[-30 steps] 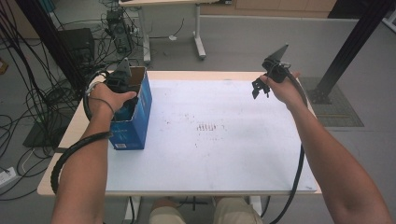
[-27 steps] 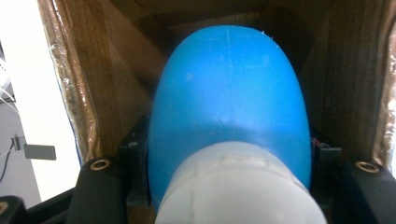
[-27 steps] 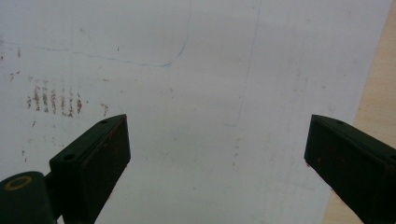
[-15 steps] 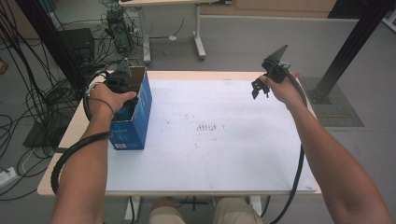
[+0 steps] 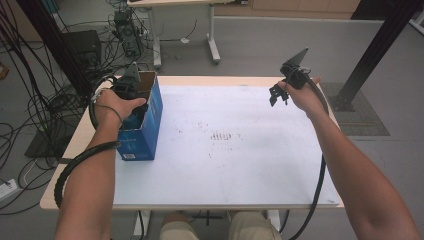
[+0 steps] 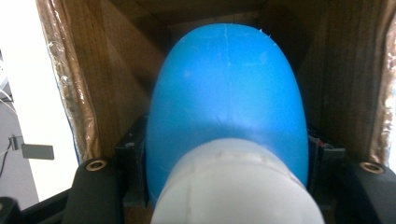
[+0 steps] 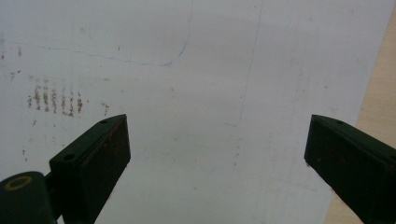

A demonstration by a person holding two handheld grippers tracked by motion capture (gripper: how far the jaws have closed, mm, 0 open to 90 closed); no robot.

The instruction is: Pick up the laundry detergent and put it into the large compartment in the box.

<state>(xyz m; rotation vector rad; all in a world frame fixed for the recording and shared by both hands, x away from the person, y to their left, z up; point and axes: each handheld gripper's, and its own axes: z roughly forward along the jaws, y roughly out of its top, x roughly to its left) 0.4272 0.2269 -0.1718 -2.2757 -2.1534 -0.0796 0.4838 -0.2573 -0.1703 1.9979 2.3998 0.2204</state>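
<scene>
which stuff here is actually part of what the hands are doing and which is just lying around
In the job:
- blue and white object, between the left gripper's jaws, which have just been opening
- open blue box it sits inside

Just about:
- right gripper, open over the white sheet, holding nothing
- cables and equipment on the floor
- second table behind

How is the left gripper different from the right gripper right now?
The left gripper is down inside the blue box; the right gripper is out in the open above the white table sheet. The left gripper has a blue and white object between its jaws, which have just been opening a little; the right gripper's jaws stand wide apart with nothing between them. Both have black jaws, and a hand holds each.
</scene>
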